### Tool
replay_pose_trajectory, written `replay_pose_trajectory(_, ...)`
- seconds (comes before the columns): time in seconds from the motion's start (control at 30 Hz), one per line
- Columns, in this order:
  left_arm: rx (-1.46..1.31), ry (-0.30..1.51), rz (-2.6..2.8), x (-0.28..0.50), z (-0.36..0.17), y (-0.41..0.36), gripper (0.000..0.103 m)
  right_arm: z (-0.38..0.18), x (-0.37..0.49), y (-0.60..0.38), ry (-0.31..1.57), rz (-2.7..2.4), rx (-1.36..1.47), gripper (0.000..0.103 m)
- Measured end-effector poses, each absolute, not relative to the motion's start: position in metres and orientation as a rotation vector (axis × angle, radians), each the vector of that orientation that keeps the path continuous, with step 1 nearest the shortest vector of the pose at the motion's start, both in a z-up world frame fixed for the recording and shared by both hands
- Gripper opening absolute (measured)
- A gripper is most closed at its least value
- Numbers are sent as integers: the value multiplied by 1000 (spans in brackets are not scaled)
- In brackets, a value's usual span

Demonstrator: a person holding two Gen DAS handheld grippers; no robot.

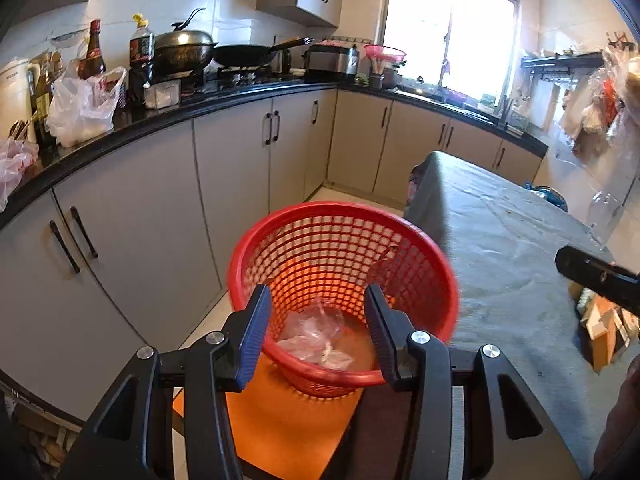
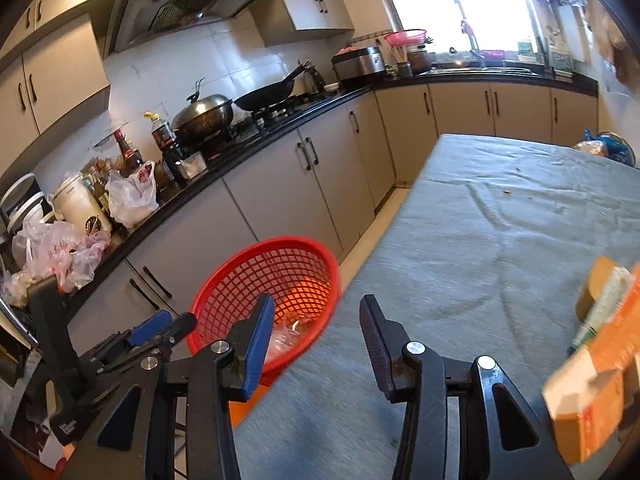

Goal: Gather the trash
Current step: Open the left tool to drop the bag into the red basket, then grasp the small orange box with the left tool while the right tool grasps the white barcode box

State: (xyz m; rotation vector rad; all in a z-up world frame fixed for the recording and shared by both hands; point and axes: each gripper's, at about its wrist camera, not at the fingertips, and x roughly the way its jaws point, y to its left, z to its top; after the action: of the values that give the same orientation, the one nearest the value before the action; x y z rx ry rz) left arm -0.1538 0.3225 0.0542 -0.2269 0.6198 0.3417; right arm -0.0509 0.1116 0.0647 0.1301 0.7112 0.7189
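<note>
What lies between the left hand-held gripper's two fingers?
In the left wrist view, the red basket with a crumpled clear plastic bag inside; nothing is gripped.

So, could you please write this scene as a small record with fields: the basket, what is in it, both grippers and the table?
basket: red mesh basket, beside the table, on an orange seat
contents: crumpled clear plastic bag at the bottom
left gripper: open, nothing held, above the basket
right gripper: open, nothing held, over the table edge
table: grey cloth; cardboard boxes at its right
</note>
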Motion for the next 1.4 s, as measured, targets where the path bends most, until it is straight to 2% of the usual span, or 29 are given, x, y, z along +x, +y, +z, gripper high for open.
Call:
replay_pose_trajectory(0.5,-150,638,216,-141,63,241,53,60,-62,25,703,650,216,49)
replay_pose_trajectory(0.93,-133,720,-3,-120,48,154,57,50,-46,-104,724,447,270,49)
replay_pose_trajectory(1.13,-126,763,-106,-111,41,113,58,31,-27,-124,803,419,256,49)
replay_pose_trajectory(1.4,-161,812,-220,-97,37,80,68,25,-29,-120,810,388,107,49)
